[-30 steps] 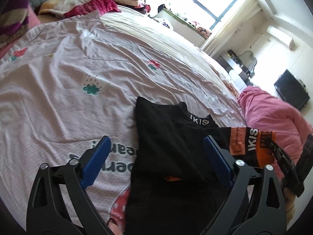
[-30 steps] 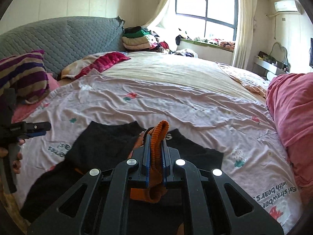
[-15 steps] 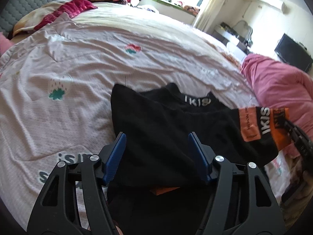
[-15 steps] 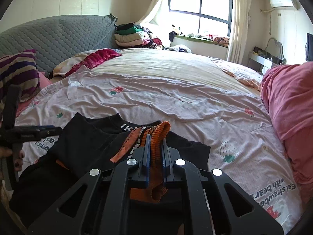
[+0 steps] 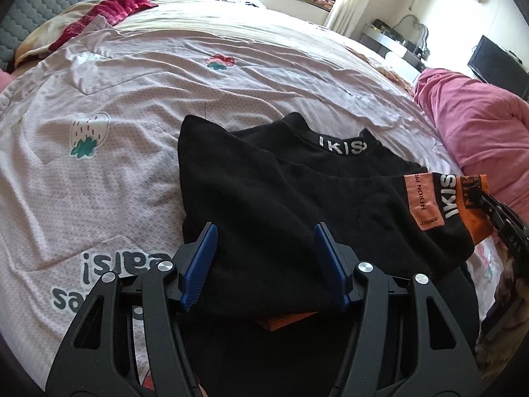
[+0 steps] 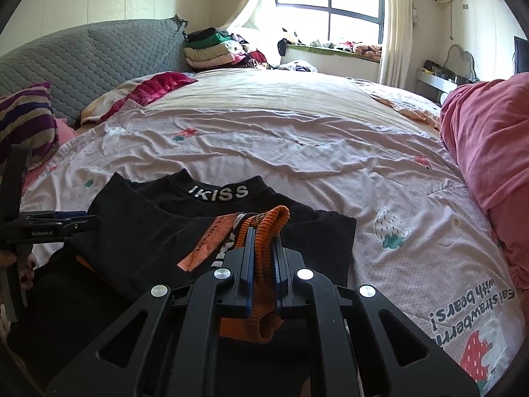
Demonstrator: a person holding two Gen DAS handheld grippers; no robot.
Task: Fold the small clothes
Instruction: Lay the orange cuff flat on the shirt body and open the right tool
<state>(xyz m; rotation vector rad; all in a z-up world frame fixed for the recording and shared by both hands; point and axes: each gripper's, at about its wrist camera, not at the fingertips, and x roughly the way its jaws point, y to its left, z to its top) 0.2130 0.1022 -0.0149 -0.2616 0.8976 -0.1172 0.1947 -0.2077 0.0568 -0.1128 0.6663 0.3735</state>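
A small black sweater (image 5: pixel 264 198) with a white "IKISS" collar (image 5: pixel 342 147) lies on the pink bedspread (image 5: pixel 99 82). My left gripper (image 5: pixel 266 235) is open, its blue pads over the sweater's folded body, holding nothing. My right gripper (image 6: pixel 263 236) is shut on the orange ribbed sleeve cuff (image 6: pixel 266 235) and holds the sleeve across the sweater (image 6: pixel 148 231). In the left wrist view the right gripper (image 5: pixel 486 198) grips the cuff (image 5: pixel 469 205) at the right edge. The left gripper (image 6: pixel 89 220) shows at the far left of the right wrist view.
A pink blanket heap (image 5: pixel 479 122) lies to the right of the sweater. A striped pillow (image 6: pixel 23 129) and a grey quilted headboard (image 6: pixel 99 63) stand at the left. Folded clothes (image 6: pixel 211 49) are stacked at the far end near the window.
My right gripper has carried the orange cuff and sleeve further across the sweater. My left gripper has moved forward over the sweater's body and narrowed its opening, still open.
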